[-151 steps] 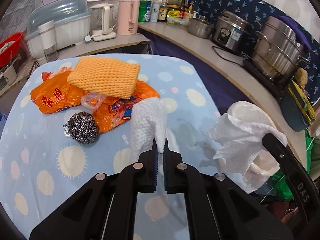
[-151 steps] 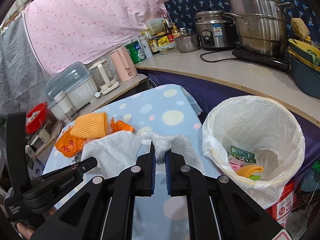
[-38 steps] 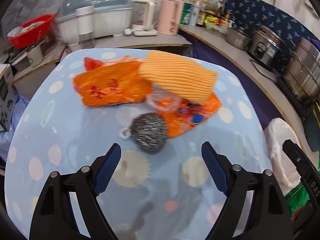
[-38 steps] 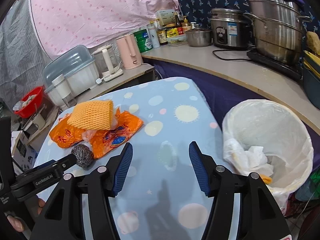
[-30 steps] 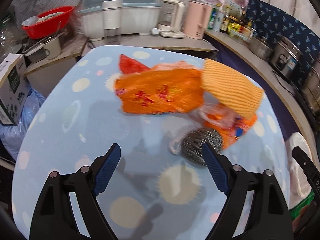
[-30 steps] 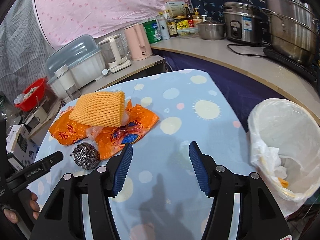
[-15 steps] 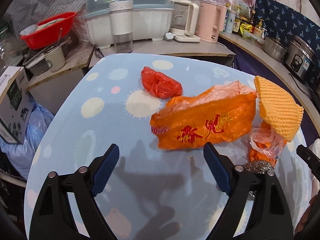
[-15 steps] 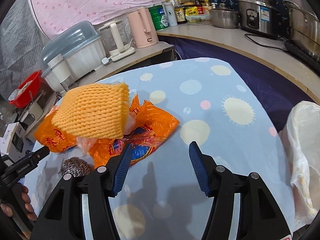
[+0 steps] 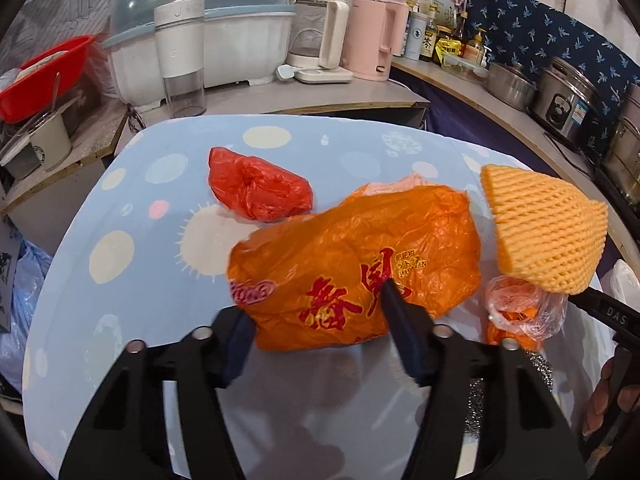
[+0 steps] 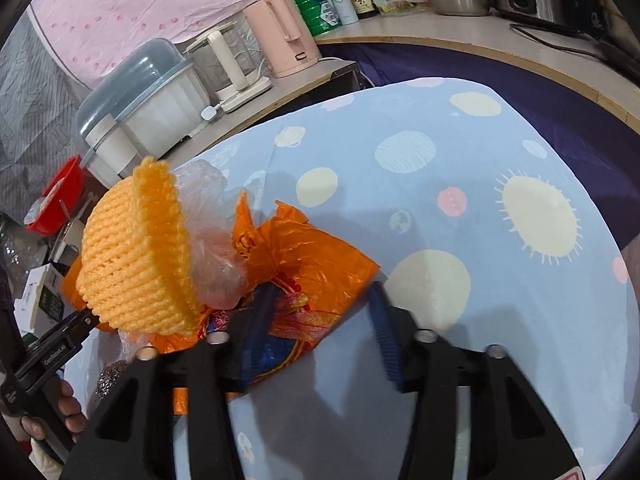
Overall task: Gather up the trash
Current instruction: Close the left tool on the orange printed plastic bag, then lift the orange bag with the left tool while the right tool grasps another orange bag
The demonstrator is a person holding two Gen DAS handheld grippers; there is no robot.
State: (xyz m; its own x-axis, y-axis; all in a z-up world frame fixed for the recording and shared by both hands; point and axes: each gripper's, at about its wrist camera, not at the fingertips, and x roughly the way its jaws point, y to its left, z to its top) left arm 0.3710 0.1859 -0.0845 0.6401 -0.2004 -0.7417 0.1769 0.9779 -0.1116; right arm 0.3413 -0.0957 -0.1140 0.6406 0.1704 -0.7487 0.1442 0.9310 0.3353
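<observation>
Two grippers, jaws just closing. Left gripper [image 9: 316, 322] straddles the orange bag [image 9: 352, 264], lying crosswise, not yet pinched. Right gripper [image 10: 320, 312] straddles a printed wrapper [image 10: 308, 296], likewise ungripped.

Glossy, crinkled plastic orange bag [image 9: 352, 264] — ribbed foam net sleeve [image 9: 544, 232] — on matt printed tablecloth [image 9: 132, 288].

Left gripper [image 9: 316, 312] low over blue spotted tablecloth [image 9: 132, 280], jaws just been closing, large orange plastic bag [image 9: 352, 264] between them, pads at its near edge. Red bag [image 9: 256, 188] behind. Yellow foam net [image 9: 548, 232] right, above clear bag [image 9: 524, 312].
</observation>
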